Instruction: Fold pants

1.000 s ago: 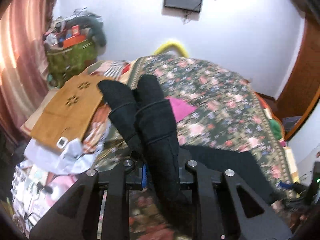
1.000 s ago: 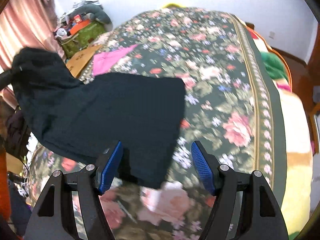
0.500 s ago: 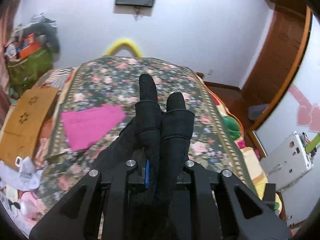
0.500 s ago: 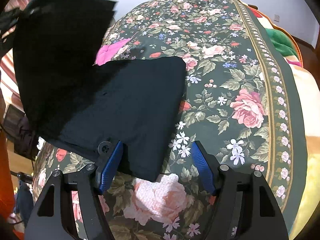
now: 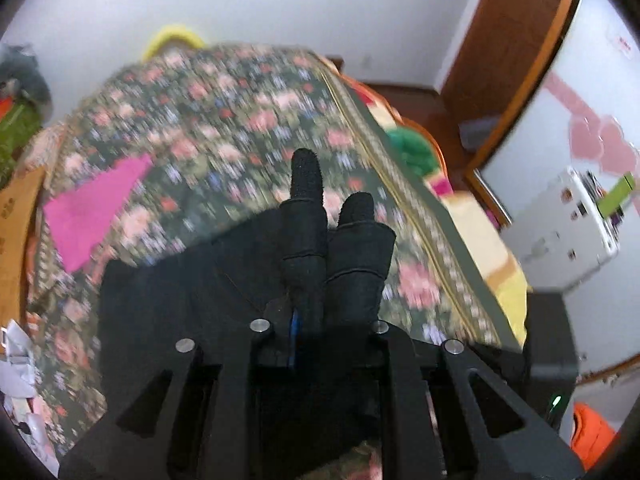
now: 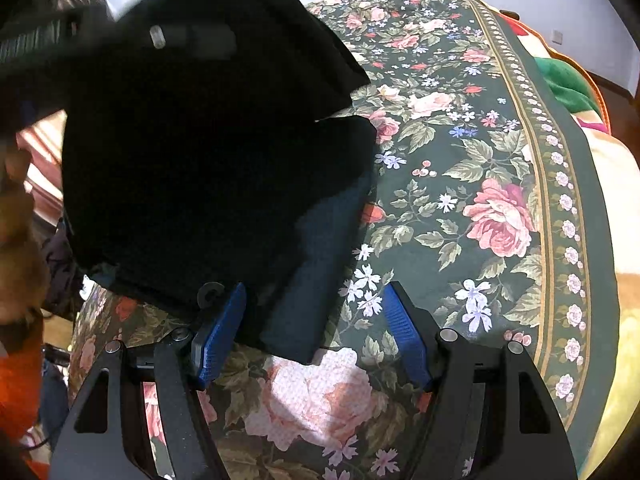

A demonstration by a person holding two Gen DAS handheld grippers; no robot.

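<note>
Black pants (image 6: 200,160) lie on the floral bedspread (image 6: 480,160), with one end lifted and doubled over the part that lies flat. My left gripper (image 5: 328,232) is shut on that lifted end, and the black cloth (image 5: 180,300) wraps both fingers and hangs below them. In the right wrist view the left gripper (image 6: 180,36) hovers at the upper left with the cloth draped beneath it. My right gripper (image 6: 316,288) stands open just above the near corner of the flat part. Its blue pads (image 6: 220,332) touch no cloth.
A pink cloth (image 5: 96,208) lies on the bed's left side, next to a brown cardboard sheet (image 5: 16,220). The bed's right edge shows a green blanket (image 5: 412,148). Beyond it are a white device (image 5: 560,232) and a wooden door (image 5: 508,40).
My left gripper has swung to the right and down with the pants end, bringing the cloth over the flat part toward the right gripper. The right gripper has stayed put.
</note>
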